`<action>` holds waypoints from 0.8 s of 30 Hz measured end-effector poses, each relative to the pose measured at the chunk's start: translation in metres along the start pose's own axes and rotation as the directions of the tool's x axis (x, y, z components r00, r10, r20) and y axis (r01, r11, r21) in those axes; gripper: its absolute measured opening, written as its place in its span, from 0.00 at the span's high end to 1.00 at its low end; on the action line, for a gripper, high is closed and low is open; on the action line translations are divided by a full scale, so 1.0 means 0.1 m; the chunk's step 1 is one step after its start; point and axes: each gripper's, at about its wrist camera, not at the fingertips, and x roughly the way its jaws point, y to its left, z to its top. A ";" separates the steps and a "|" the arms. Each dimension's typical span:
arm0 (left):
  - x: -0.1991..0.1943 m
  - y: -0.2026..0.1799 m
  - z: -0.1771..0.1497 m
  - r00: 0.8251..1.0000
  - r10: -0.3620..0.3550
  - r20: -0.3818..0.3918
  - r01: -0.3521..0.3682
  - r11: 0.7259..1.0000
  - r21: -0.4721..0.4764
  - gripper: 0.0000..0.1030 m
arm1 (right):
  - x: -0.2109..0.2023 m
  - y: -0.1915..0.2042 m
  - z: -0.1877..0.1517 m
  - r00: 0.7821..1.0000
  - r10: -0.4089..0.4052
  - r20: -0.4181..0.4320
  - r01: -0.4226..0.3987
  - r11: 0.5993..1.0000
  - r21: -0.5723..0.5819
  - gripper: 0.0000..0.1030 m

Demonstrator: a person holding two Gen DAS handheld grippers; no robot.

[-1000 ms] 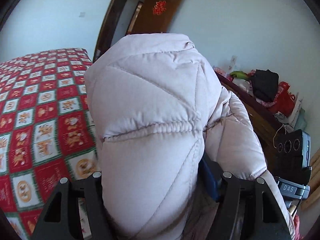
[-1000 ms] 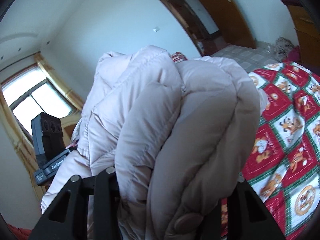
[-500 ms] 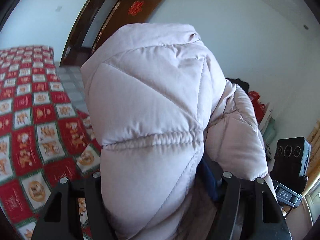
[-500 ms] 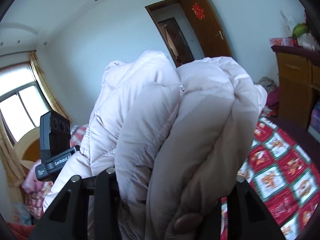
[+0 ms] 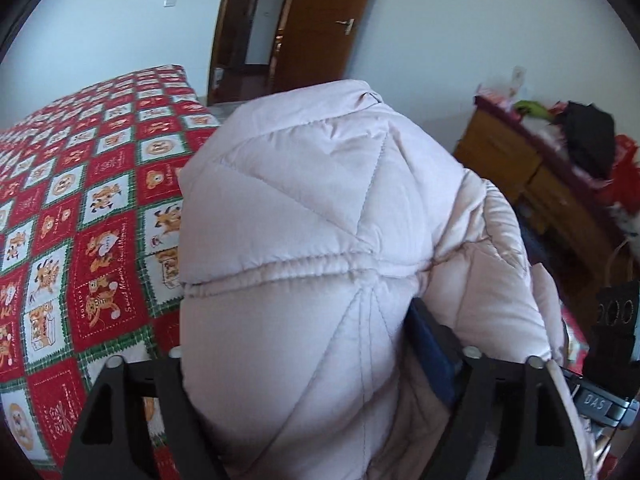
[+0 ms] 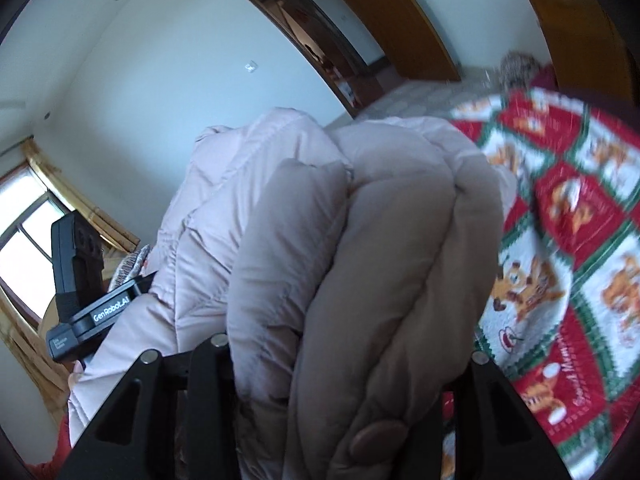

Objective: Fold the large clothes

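At the bottom of the left wrist view, the left gripper (image 5: 320, 400) is seen with its two black fingers (image 5: 132, 412) set wide on either side of a pale pink quilted down jacket (image 5: 304, 248). Its jaws have just been opening; the jacket's bulk is between them and fills the gap, yet it cannot be told whether the pads press on the cloth. A dark blue strip (image 5: 430, 352) is seen against the inner side of the right-hand finger. The jacket is bunched into a tall mound that takes up the centre of the frame, with stitched seams crossing it.

In the right wrist view, the right gripper (image 6: 344, 392) is closed on folded layers of the same jacket (image 6: 380, 248), the thick rolls being squeezed between its black fingers (image 6: 176, 408). A round snap button (image 6: 376, 438) is seen low on the nearest fold. At the left of that frame the other gripper's black body (image 6: 80, 288), marked with white lettering, is seen beside the jacket.

Behind the jacket, a bed cover (image 5: 80, 216) of red, white and green squares with cartoon animals is spread across the left of the left wrist frame and the right of the right wrist frame. Further back, a wooden cabinet (image 5: 532, 176) heaped with clutter is seen at the right of the left wrist view, and an open brown door (image 5: 320, 28) is set in the white wall at the top. A window (image 6: 24, 248) with pale curtains is seen at the far left of the right wrist view
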 end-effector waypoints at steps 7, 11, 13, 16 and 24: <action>0.29 0.34 -0.05 0.999 -0.044 -0.027 0.041 0.994 -0.098 0.01 | 0.17 -0.34 0.07 0.998 0.063 -0.009 -0.062 0.993 0.104 0.45; 0.09 0.34 -0.04 0.998 -0.053 -0.035 0.050 0.996 -0.077 0.01 | -0.04 -0.27 0.11 0.998 -0.068 0.010 0.068 0.997 0.038 0.24; -0.12 0.32 -0.03 0.999 -0.028 -0.027 0.027 0.999 -0.025 0.01 | -0.25 -0.21 0.11 0.995 -0.092 0.038 0.092 0.996 0.015 0.24; -0.42 0.33 -0.01 0.999 0.022 0.035 -0.023 0.999 0.037 0.01 | -0.66 -0.16 0.10 0.983 -0.151 0.103 0.154 0.988 -0.026 0.24; -0.66 -0.16 0.09 0.996 0.014 0.089 -0.023 0.995 0.097 0.01 | -1.11 0.63 0.42 0.937 -0.260 0.233 0.305 0.935 -0.183 0.37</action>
